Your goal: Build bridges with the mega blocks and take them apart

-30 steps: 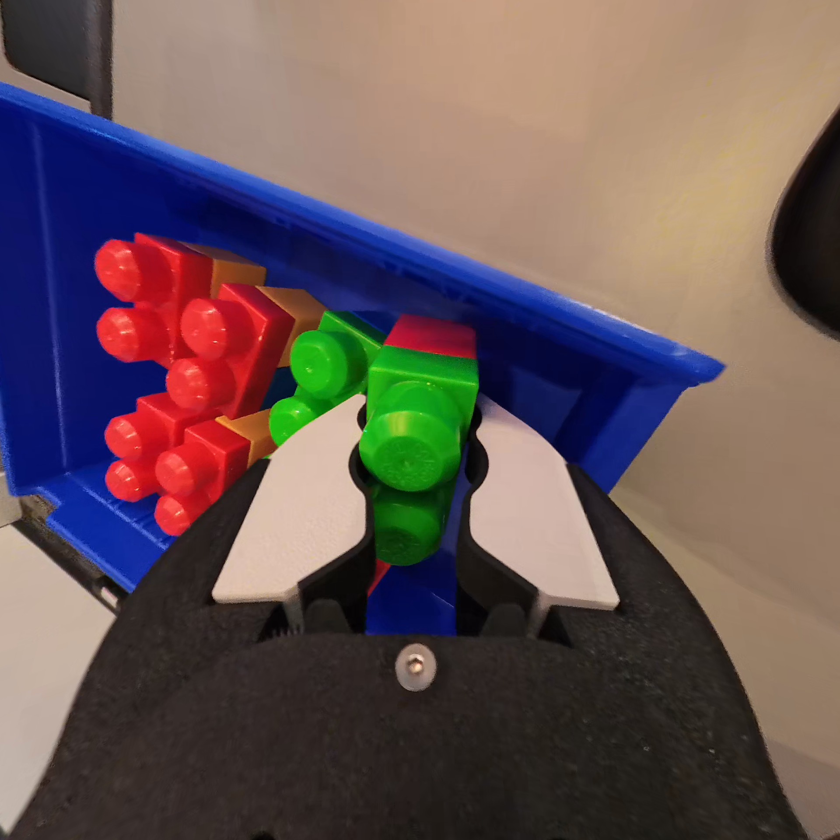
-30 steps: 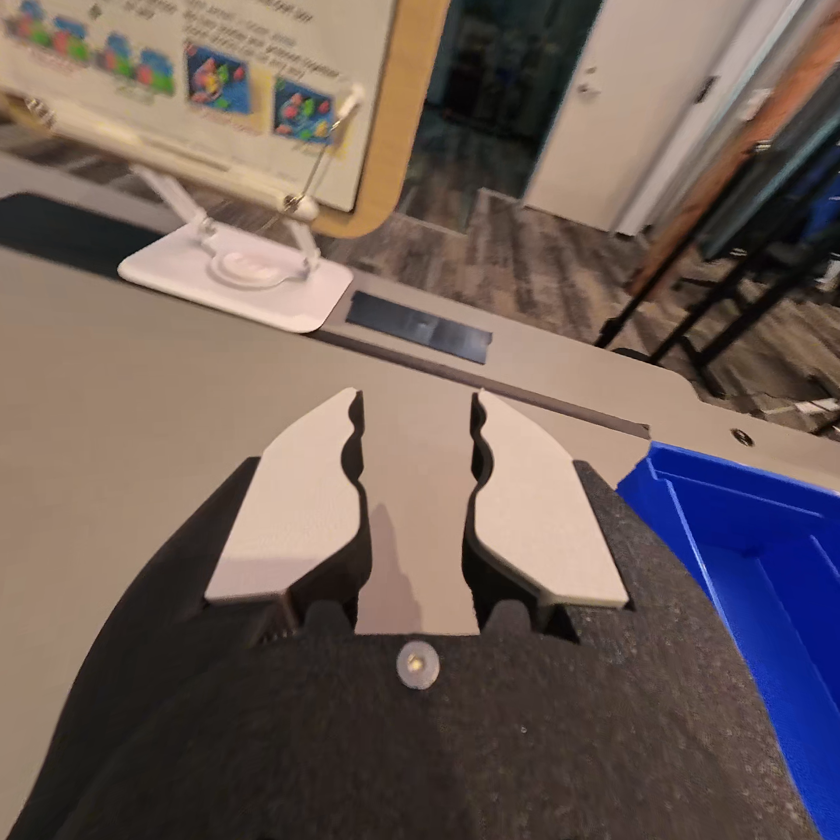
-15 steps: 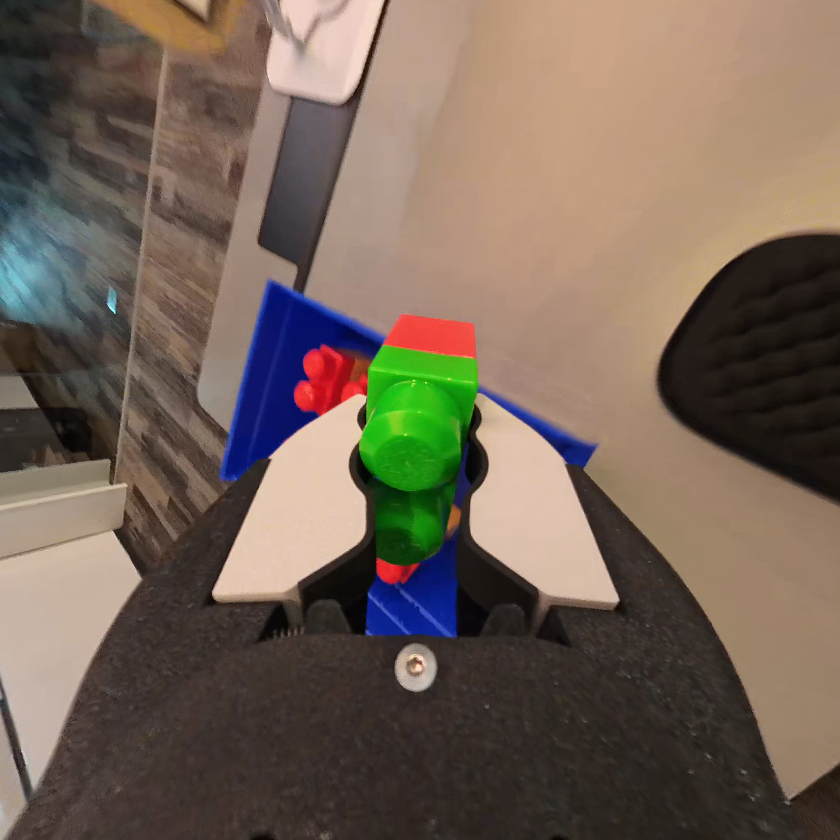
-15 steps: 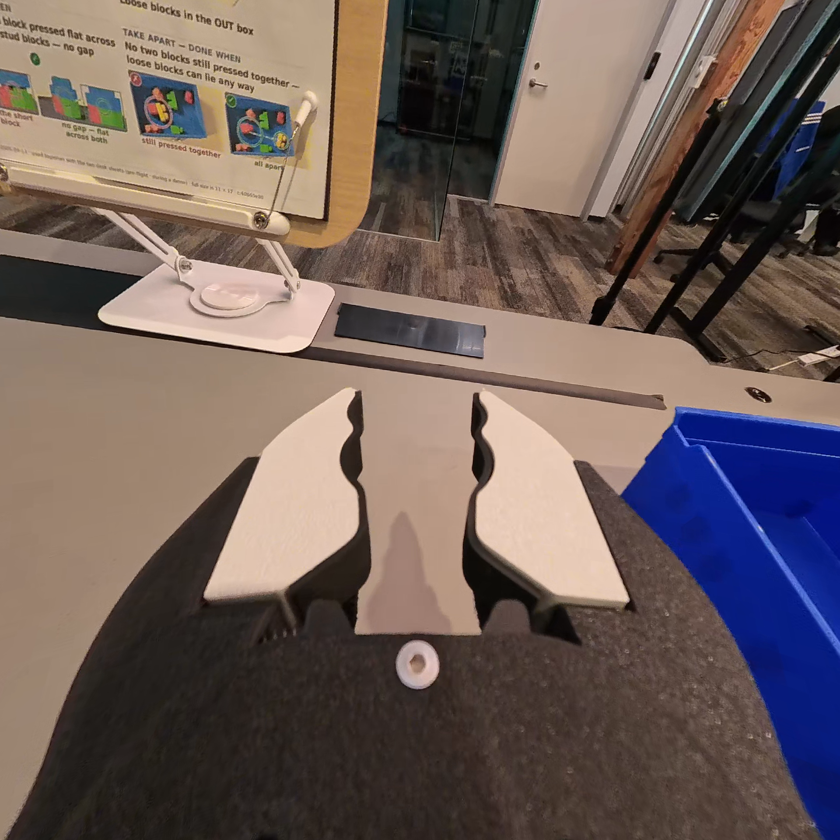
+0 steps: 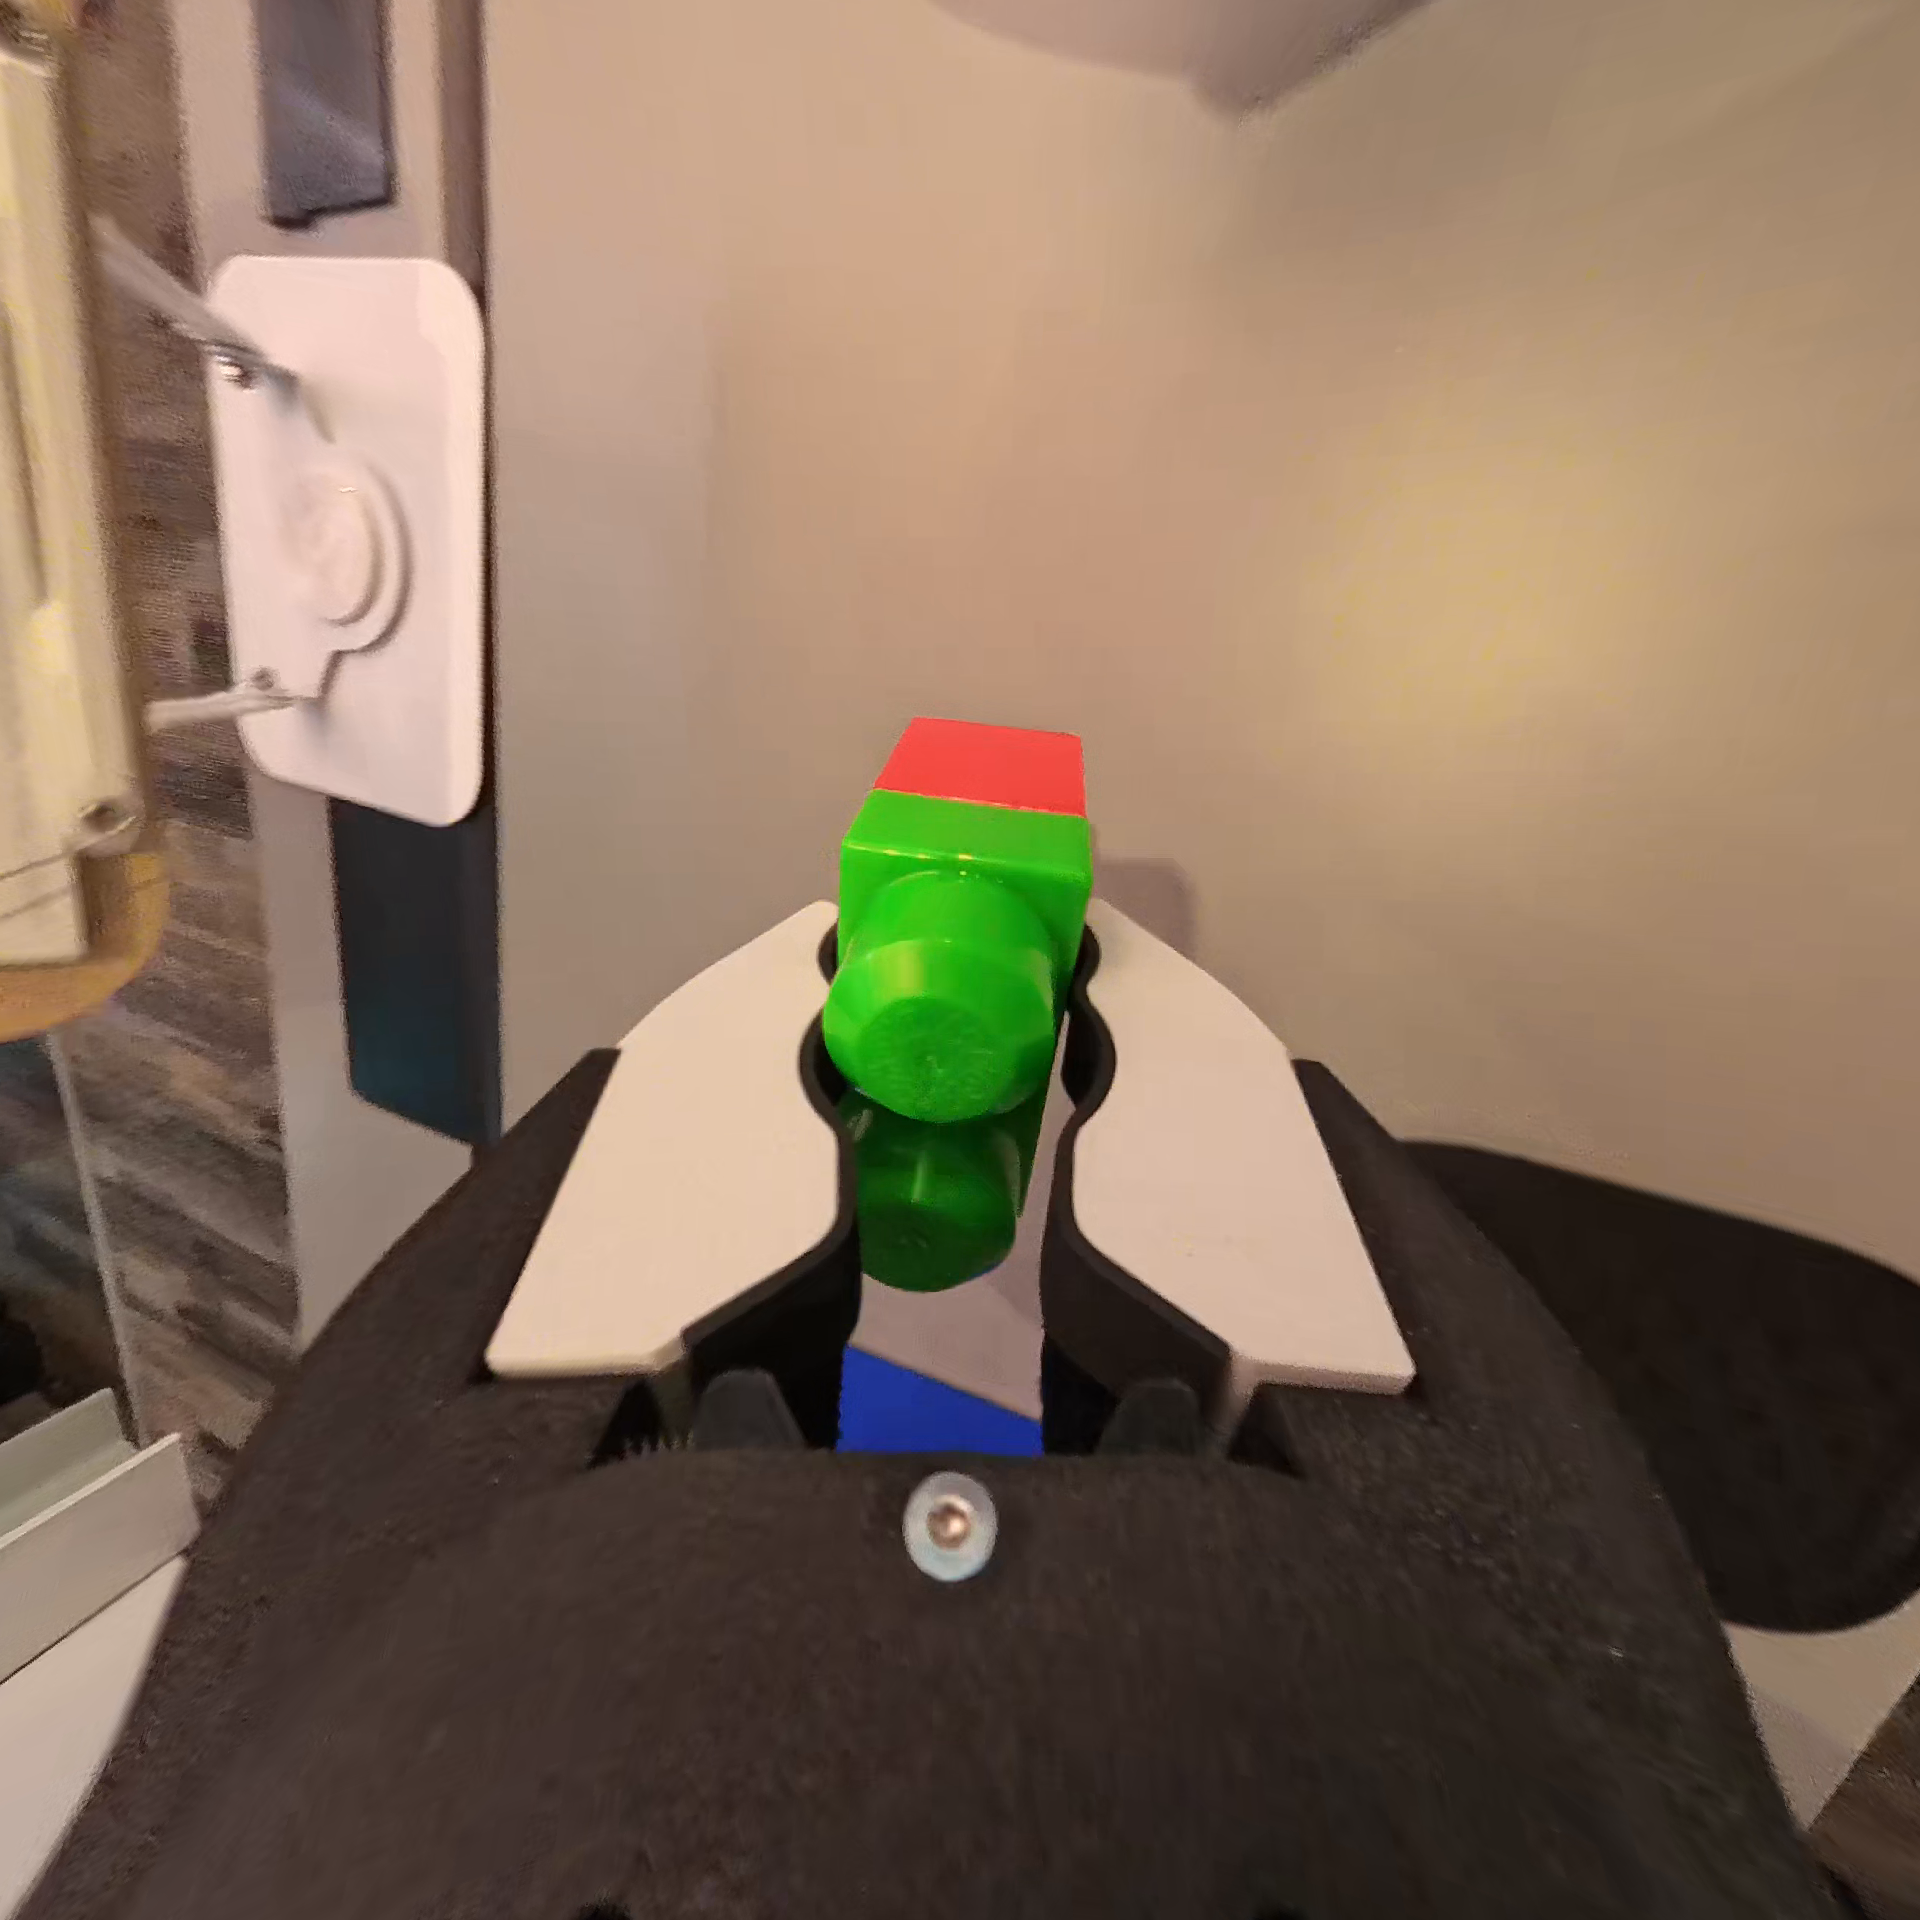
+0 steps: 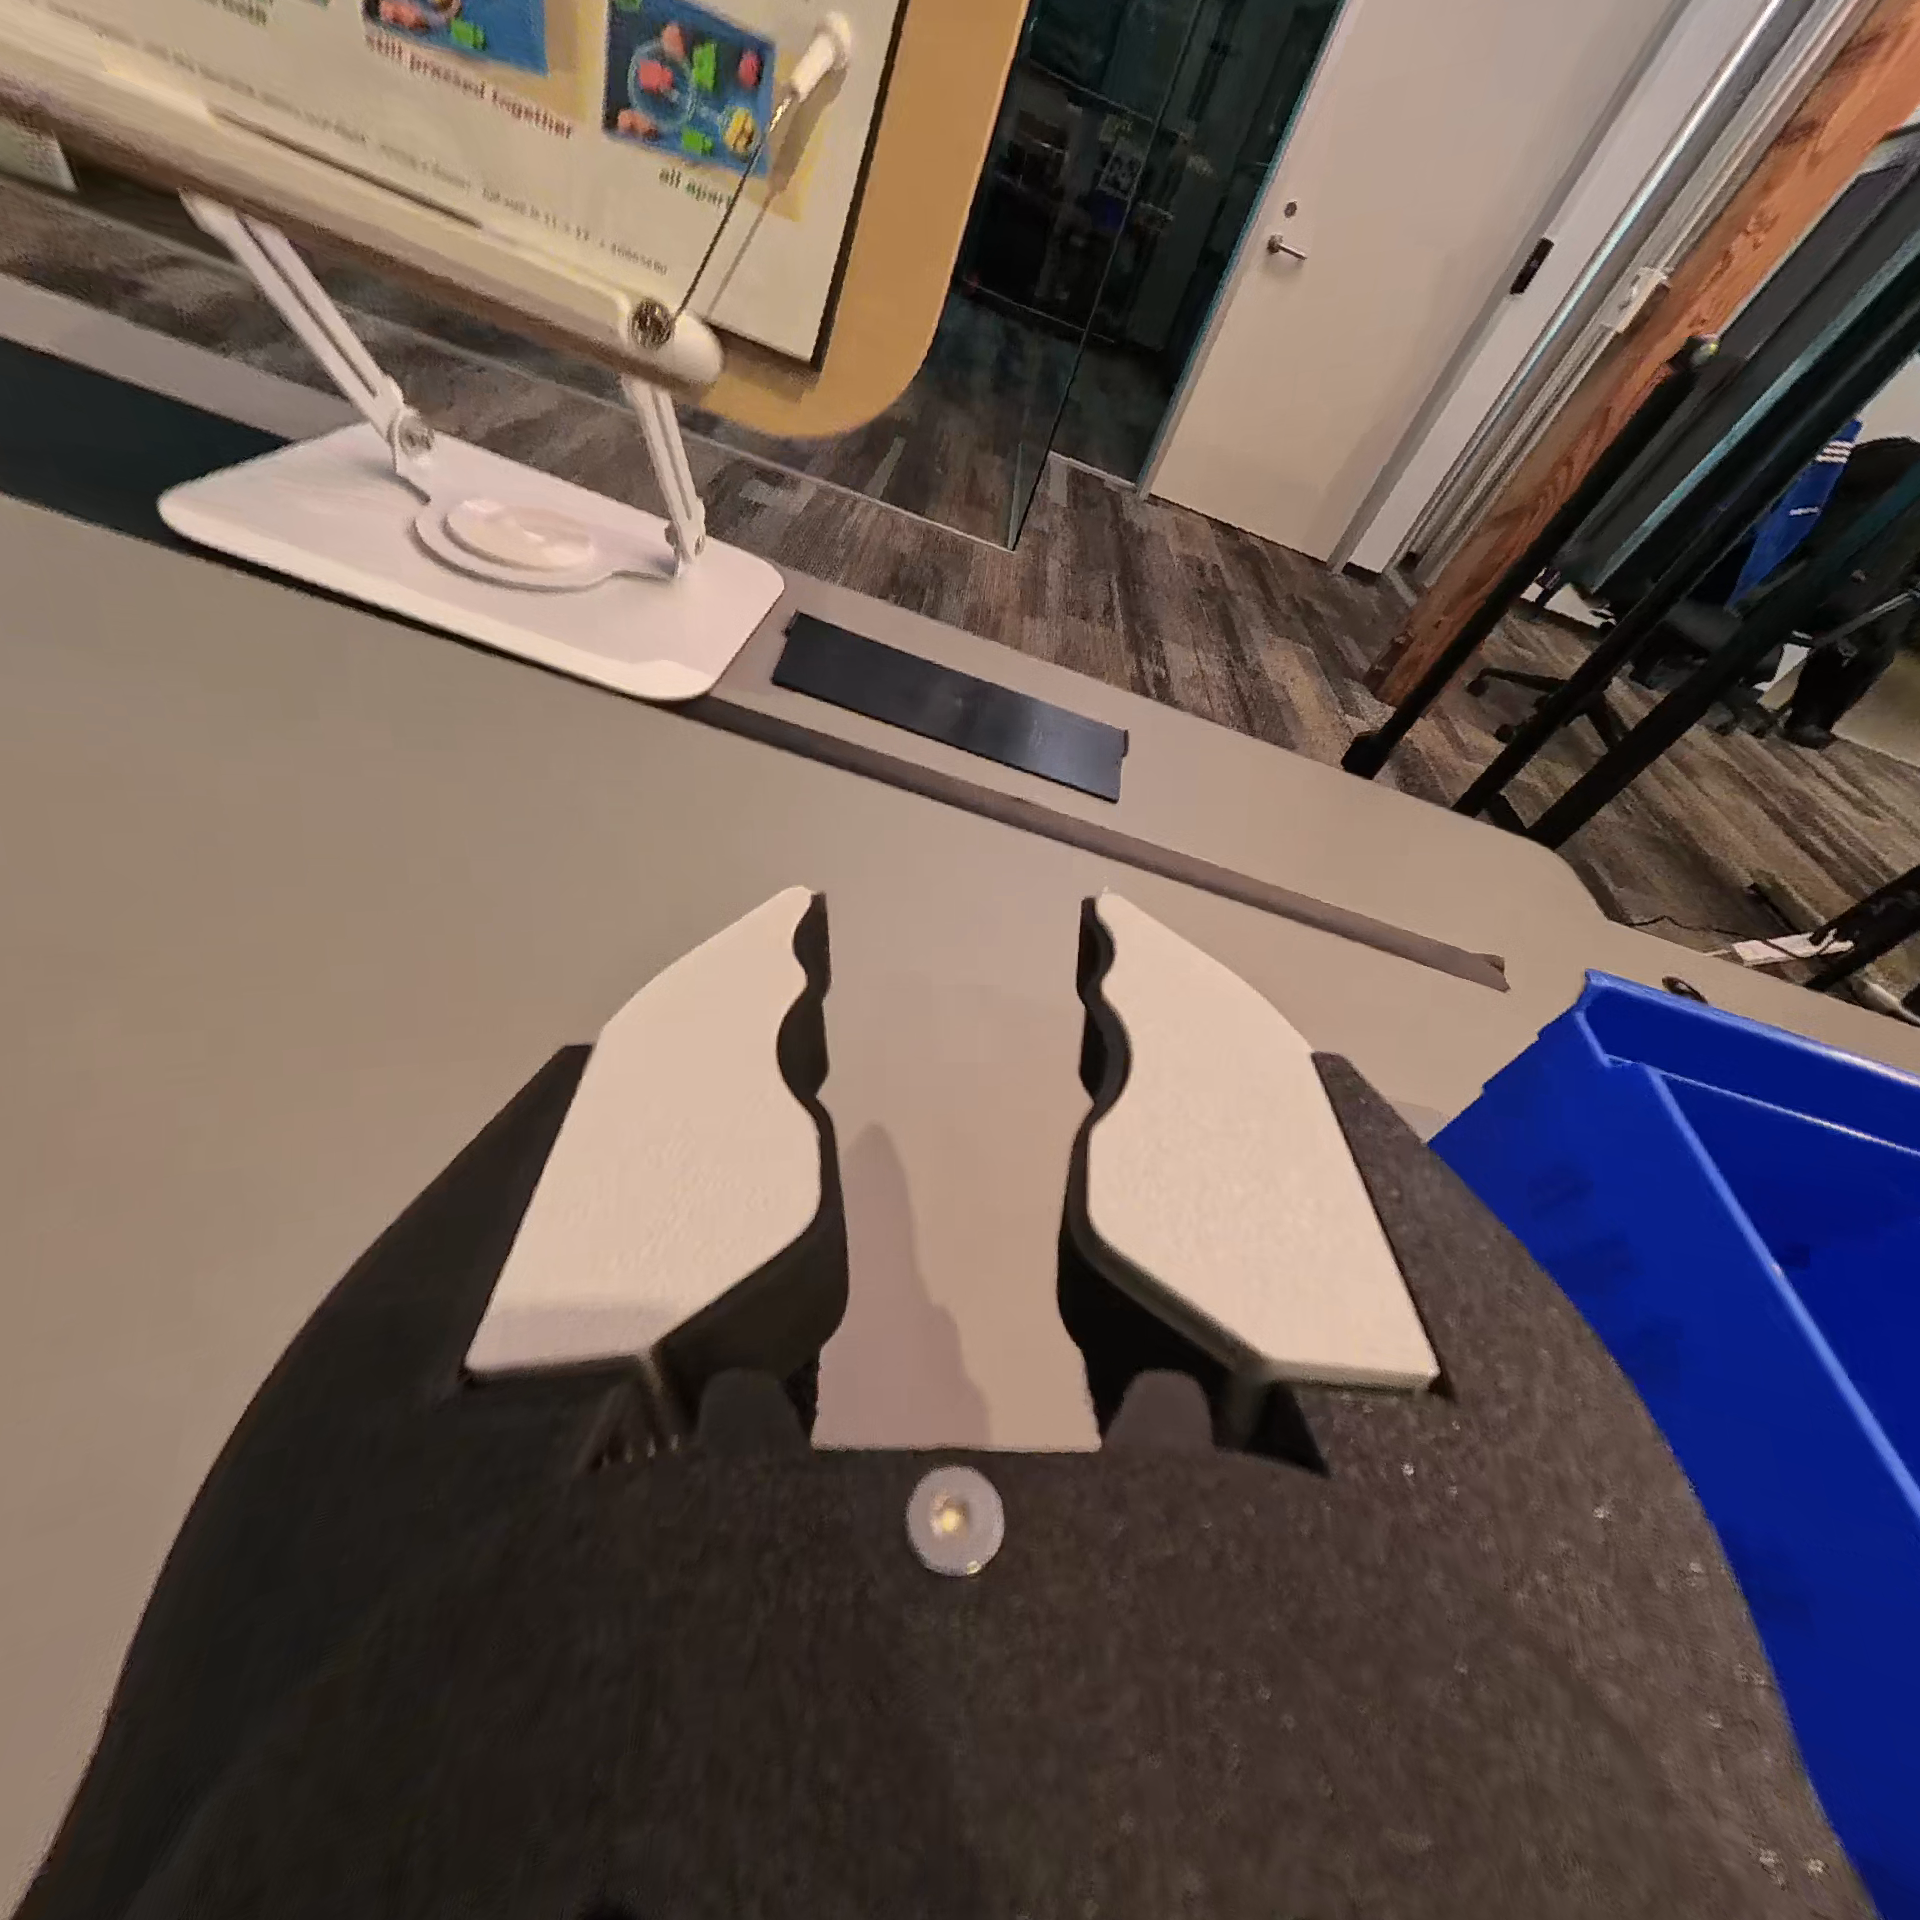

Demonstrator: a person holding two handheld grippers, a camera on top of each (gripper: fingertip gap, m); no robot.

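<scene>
My left gripper point(image 5: 956, 925) is shut on a green block point(image 5: 961, 987) whose studs point back at the camera. A red block point(image 5: 987, 764) is joined to its far side. Both pads press on the green block's sides, and the pair is held up over the beige table point(image 5: 1351, 520). My right gripper point(image 6: 954, 909) is open and empty above the table point(image 6: 312, 883), with only bare tabletop between its fingers. A blue bin point(image 6: 1766, 1247) stands just to its right; its visible part holds nothing.
A white stand base point(image 6: 468, 540) carrying an instruction board point(image 6: 468, 125) sits at the table's far edge, with a black strip point(image 6: 951, 707) beside it. The stand base also shows in the left wrist view point(image 5: 353, 540). A black rounded shape point(image 5: 1714, 1403) lies at the right there. Left tips to right tips: about 30 cm. To reach the black rounded shape point(image 5: 1714, 1403) in a straight line is about 25 cm for my left fingers, about 50 cm for my right.
My left gripper lifted the green-and-red block pair out of the blue bin of blocks and swung away over the table. The right gripper stayed open and shifted only slightly.
</scene>
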